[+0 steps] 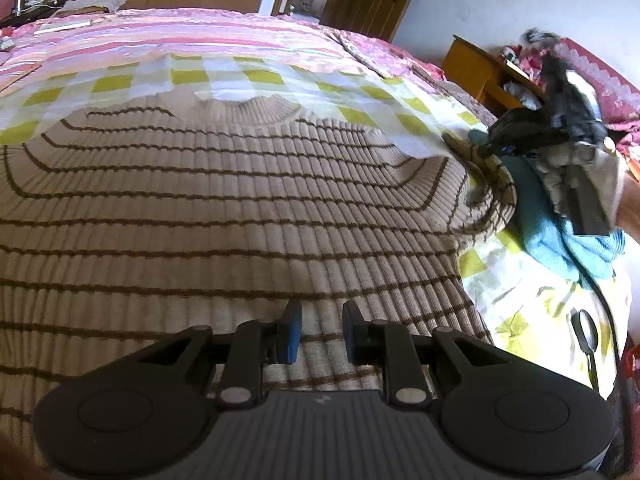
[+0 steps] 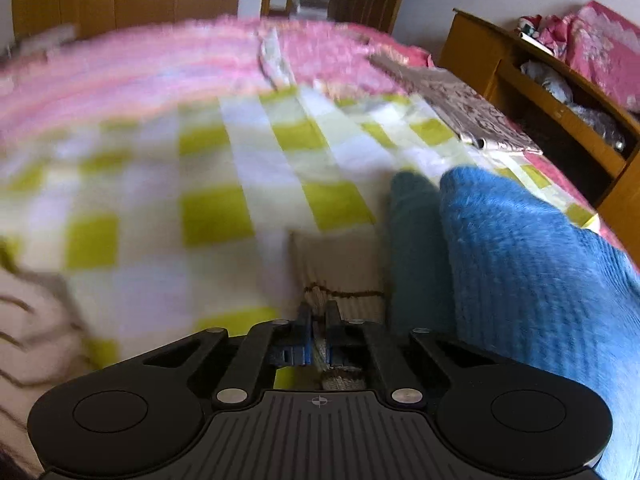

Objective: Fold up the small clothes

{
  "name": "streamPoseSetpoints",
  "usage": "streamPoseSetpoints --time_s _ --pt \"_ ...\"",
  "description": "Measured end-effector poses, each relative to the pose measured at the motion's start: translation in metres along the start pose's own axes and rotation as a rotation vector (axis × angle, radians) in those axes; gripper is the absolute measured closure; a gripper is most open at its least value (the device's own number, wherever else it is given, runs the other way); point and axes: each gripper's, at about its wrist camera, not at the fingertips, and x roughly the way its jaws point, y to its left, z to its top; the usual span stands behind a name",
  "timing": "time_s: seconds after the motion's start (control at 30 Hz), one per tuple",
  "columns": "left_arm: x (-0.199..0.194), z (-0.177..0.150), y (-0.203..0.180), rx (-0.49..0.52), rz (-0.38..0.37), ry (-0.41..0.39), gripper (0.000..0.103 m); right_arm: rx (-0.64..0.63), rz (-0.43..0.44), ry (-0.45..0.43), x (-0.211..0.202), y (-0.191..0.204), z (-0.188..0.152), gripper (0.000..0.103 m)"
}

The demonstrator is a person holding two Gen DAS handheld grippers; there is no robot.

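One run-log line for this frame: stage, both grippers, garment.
stage: folding sleeve | left gripper: open, over striped sweater | right gripper: shut on sweater sleeve | beside: blue knit | surface: checked sheet

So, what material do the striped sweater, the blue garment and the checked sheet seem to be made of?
Striped sweater: looks like ribbed knit, wool or acrylic, matte; vertical ribs and thin brown stripes show.
Blue garment: seems a thicker, fuzzy knit; visible stitches and a soft nap.
Checked sheet: probably thin woven cotton or a blend, smooth and flat, with printed green and white squares; the exact fibre cannot be told.
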Motion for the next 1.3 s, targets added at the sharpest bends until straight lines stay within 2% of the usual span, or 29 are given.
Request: streamPoseSetpoints --time_s 0.2,0.37,0.53,0.7,0.8,0.9,0.93,0.97,1.1,1.2,1.3 --pt "-0.026 0.007 0.013 -0.027 0.011 -0.070 0.075 0.166 0.287 -0.106 -0.078 0.017 0.011 0.098" --pt "-0.053 0.010 0.032 -0.075 0.033 -0.134 0.074 0.161 0.487 -0.114 -0.120 0.072 0.007 0.098" --pt "-0.072 0.002 0.058 -0.134 0.069 -0.175 0.069 0.111 0.635 -0.054 -0.124 0.145 -0.010 0.098" --pt "-0.073 -0.004 0.085 -0.167 0.116 -0.180 0.069 0.034 0.715 0.028 -0.110 0.210 -0.036 0.098" --pt "-0.072 -0.006 0.099 -0.174 0.132 -0.183 0.069 -0.044 0.733 0.061 -0.100 0.241 -0.052 0.099" --pt "-0.068 -0.009 0.108 -0.182 0.131 -0.173 0.069 -0.120 0.785 0.138 -0.092 0.261 -0.064 0.096" --pt "-0.066 -0.010 0.110 -0.184 0.128 -0.169 0.069 -0.139 0.785 0.135 -0.095 0.264 -0.069 0.091" --pt "-0.064 -0.011 0.112 -0.185 0.126 -0.164 0.069 -0.152 0.779 0.120 -0.097 0.264 -0.071 0.091" --pt "-0.060 -0.013 0.113 -0.174 0.121 -0.151 0.069 -0.114 0.762 0.068 -0.109 0.236 -0.069 0.091" --pt "-0.062 -0.015 0.107 -0.152 0.126 -0.159 0.069 -0.095 0.673 0.006 -0.113 0.200 -0.069 0.091" --pt "-0.060 -0.016 0.104 -0.147 0.124 -0.153 0.069 -0.030 0.555 -0.014 -0.108 0.157 -0.076 0.091"
